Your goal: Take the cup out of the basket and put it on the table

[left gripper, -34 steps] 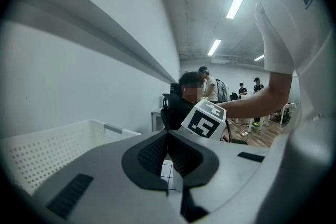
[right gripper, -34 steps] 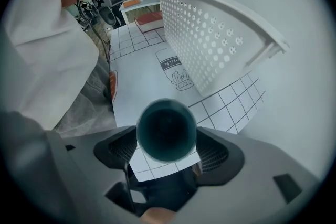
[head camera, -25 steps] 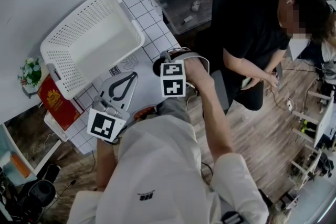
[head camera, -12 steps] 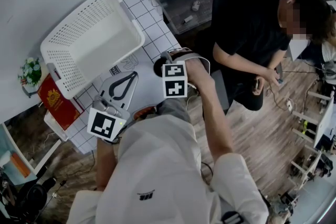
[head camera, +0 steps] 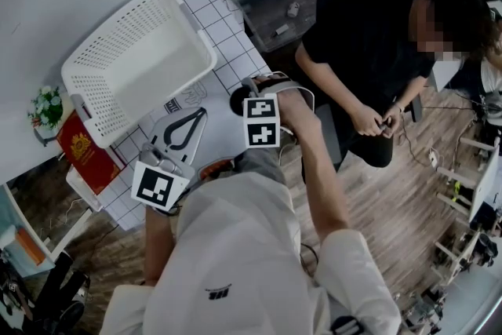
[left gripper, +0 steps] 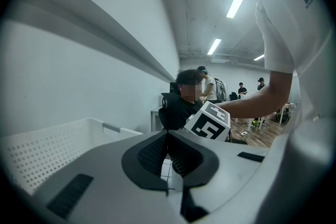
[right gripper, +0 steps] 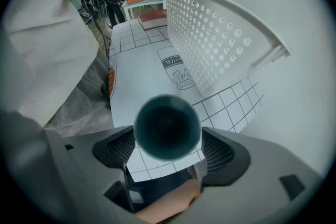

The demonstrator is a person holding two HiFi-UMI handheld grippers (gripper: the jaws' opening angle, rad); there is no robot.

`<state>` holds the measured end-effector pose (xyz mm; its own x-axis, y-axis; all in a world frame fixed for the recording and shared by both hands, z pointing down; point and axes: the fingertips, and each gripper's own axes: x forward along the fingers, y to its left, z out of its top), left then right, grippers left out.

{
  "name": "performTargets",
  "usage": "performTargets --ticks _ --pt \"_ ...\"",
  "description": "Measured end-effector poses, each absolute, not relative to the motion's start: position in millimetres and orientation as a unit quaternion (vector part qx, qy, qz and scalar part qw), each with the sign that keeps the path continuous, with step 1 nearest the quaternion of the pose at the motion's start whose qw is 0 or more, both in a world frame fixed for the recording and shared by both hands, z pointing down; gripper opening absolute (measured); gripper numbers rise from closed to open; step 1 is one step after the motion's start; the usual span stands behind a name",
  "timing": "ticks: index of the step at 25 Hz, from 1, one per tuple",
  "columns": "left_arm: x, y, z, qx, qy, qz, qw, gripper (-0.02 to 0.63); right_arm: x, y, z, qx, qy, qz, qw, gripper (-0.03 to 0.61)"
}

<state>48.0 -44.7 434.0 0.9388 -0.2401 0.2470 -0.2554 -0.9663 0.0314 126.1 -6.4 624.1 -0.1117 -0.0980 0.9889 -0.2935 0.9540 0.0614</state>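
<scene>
White gridded worktop [head camera: 235, 63] carries the empty basket [head camera: 118, 8]. The cup [right gripper: 167, 126] is out and seemingly set down, between my right tool's [right gripper: 169, 149] opening jaws, pads barely touching it. Left tool [left gripper: 169, 152] is closed and empty. I judge only letting go remains.

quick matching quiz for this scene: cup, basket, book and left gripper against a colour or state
Things:
1 cup
2 basket
3 book
4 left gripper

Colour or state:
a red
b jaws together, nothing between them
c white, perforated
d dark, between two jaws

Pairs: 1-d, 2-c, 3-a, 4-b

Note: the jaws round the cup are those of the right gripper, and they are opening.
</scene>
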Motion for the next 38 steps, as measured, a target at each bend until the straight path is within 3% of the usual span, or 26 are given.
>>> performTargets --ticks 12,20,26,27,34,38 --pt "48 -45 432 0.984 -0.129 0.117 0.035 0.011 142 -2 604 0.176 -0.738 0.076 0.647 0.393" --pt "42 -46 425 0.985 -0.135 0.107 0.032 0.011 152 -5 549 0.289 -0.740 0.014 0.607 0.363" --pt "37 -42 414 0.987 -0.135 0.085 0.031 0.011 142 -11 476 0.451 -0.765 -0.028 0.459 0.075" --pt "37 -41 411 0.987 -0.134 0.082 0.031 0.011 140 -11 464 0.471 -0.767 -0.032 0.434 0.051" --pt "42 -27 382 0.989 -0.135 0.043 0.029 0.011 121 -1 396 0.521 -0.807 -0.030 0.278 0.012" --pt "41 -15 365 0.989 -0.143 0.024 0.031 0.011 116 6 356 0.538 -0.837 -0.005 0.097 0.012"
